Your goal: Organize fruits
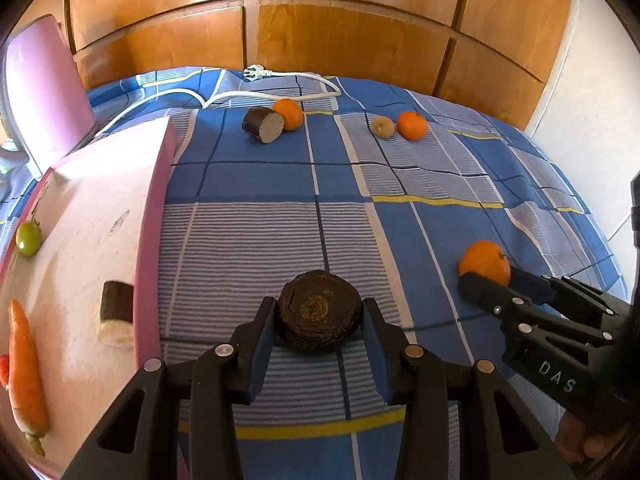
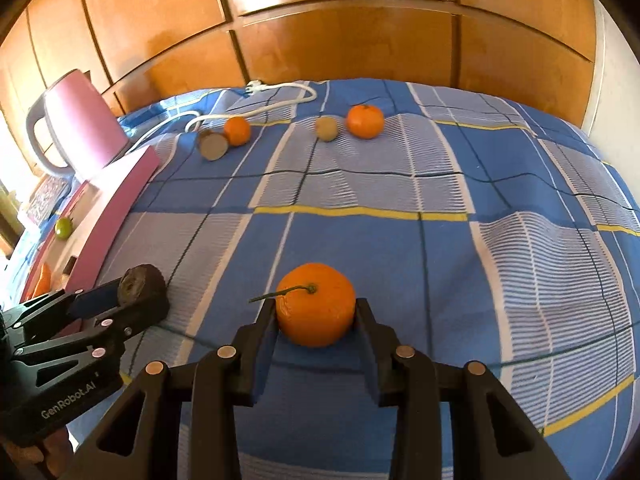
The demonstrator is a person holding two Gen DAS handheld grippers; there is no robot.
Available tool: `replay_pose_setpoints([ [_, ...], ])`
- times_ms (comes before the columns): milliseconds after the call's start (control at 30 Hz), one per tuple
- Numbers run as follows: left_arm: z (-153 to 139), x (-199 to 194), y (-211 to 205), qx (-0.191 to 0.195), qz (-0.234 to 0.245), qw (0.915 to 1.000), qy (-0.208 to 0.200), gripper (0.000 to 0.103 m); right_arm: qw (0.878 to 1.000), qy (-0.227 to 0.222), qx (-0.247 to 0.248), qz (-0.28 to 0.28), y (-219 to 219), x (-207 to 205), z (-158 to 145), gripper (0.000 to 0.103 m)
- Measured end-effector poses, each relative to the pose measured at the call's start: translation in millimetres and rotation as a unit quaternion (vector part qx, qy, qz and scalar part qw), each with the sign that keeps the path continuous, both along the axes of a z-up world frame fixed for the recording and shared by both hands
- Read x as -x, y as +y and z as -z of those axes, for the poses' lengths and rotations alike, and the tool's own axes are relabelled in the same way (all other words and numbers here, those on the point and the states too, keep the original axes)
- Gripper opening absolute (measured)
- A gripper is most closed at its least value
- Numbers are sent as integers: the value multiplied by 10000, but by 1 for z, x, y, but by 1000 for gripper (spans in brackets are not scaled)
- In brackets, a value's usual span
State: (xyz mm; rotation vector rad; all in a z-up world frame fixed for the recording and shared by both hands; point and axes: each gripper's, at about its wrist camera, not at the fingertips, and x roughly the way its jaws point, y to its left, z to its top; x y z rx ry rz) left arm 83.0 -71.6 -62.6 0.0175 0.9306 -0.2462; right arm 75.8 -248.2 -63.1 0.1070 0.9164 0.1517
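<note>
In the left wrist view my left gripper [image 1: 319, 305] is shut on a dark brown round root chunk [image 1: 320, 320] just above the blue checked bedcover [image 1: 248, 248]. My right gripper [image 2: 314, 306] is shut on an orange [image 2: 316, 312] with a short stem. Each gripper also shows in the other's view: the right gripper [image 1: 490, 280] with its orange [image 1: 484, 260] at the right, the left gripper [image 2: 140, 300] with its chunk [image 2: 140, 284] at the left. Far back lie a second orange [image 1: 289, 114] beside a cut dark root piece [image 1: 264, 125], and a third orange [image 1: 412, 125] beside a kiwi [image 1: 383, 126].
A pink tray [image 1: 100, 200] at the left holds a green tomato [image 1: 29, 238], a carrot [image 1: 26, 368] and a dark cut piece [image 1: 117, 300]. A pink kettle [image 1: 44, 88] stands behind it, its white cord [image 1: 280, 76] running across the bed's far edge. Wooden wardrobe doors [image 1: 344, 32] rise behind.
</note>
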Motion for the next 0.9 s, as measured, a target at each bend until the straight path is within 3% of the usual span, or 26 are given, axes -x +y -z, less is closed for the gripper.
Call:
replay_pose_setpoints([
  [900, -29, 39, 32, 295, -87, 9984, -467, 42, 9991, 141, 50, -406, 42, 30, -4, 37],
])
